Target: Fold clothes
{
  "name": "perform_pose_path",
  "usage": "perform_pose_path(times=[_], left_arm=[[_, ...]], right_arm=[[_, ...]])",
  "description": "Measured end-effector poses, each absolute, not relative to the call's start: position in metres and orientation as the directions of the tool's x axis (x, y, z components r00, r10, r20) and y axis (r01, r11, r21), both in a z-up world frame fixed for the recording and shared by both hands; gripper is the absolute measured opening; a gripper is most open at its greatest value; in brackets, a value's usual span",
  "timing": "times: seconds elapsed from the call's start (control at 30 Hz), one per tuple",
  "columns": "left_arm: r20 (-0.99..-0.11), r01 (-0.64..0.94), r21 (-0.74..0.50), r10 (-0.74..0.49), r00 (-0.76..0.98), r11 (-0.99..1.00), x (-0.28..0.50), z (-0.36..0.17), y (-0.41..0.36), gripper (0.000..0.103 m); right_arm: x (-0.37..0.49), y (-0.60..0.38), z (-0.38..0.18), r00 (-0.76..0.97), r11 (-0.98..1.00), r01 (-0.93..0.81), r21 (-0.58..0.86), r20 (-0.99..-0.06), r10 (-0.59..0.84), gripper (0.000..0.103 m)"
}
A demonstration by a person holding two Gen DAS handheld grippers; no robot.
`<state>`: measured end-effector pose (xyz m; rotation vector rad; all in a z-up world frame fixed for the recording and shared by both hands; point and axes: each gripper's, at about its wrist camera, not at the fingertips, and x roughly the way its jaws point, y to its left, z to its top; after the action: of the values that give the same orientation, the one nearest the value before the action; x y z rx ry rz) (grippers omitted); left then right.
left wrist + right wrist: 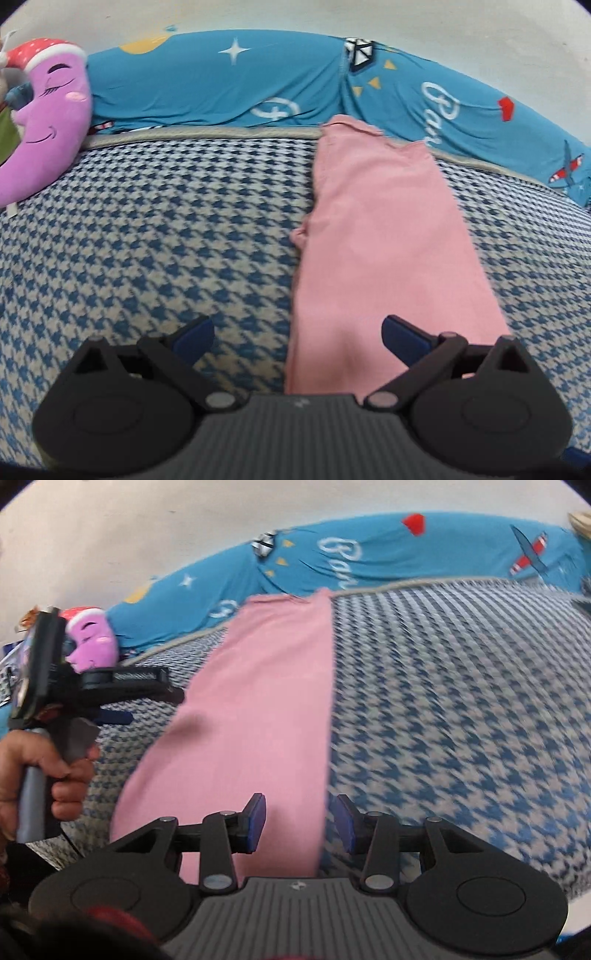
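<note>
Both grippers, left gripper [297, 338] and right gripper [297, 821], hover open and empty over the near end of the pink garment [376, 236]; pinch its corners evenly, probably lifting together toward the far hem

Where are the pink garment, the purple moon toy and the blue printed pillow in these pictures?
pink garment [384, 236], left wrist view, middle of the folded cloth.
purple moon toy [55, 110], left wrist view, its cheek.
blue printed pillow [207, 85], left wrist view, plain blue stretch below the white star.
</note>
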<state>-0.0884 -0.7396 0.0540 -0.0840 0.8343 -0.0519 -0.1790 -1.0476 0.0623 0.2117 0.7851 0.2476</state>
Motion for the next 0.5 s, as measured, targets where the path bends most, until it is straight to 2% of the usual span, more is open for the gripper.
perform_pose_path(times=[0.1, 0.2, 0.27, 0.37, 0.5], left_arm=[[-0.737, 0.03, -0.094, -0.09, 0.67, 0.995, -0.088, 0.054, -0.749, 0.101], [-0.74, 0.042, -0.097, -0.1, 0.665, 0.994, -0.086, 0.053, -0.755, 0.101], [-0.745, 0.048, -0.097, -0.105, 0.658, 0.994, -0.085, 0.051, -0.76, 0.103], [-0.755, 0.057, -0.099, -0.112, 0.646, 0.993, -0.083, 0.048, -0.766, 0.103], [-0.765, 0.064, -0.101, -0.118, 0.633, 0.993, -0.082, 0.045, -0.772, 0.103]], right_arm=[[-0.177, -1.055, 0.054, 0.65, 0.94, -0.111, 0.323, -0.692, 0.314, 0.041], [-0.178, -1.057, 0.048, 0.622, 0.93, -0.097, 0.356, -0.707, 0.335, 0.026], [-0.179, -1.054, 0.045, 0.614, 0.932, -0.094, 0.349, -0.717, 0.331, 0.012], [-0.181, -1.051, 0.045, 0.612, 0.936, -0.096, 0.338, -0.722, 0.323, 0.005], [-0.189, -1.046, 0.051, 0.6, 0.954, -0.1, 0.284, -0.747, 0.286, 0.005]])
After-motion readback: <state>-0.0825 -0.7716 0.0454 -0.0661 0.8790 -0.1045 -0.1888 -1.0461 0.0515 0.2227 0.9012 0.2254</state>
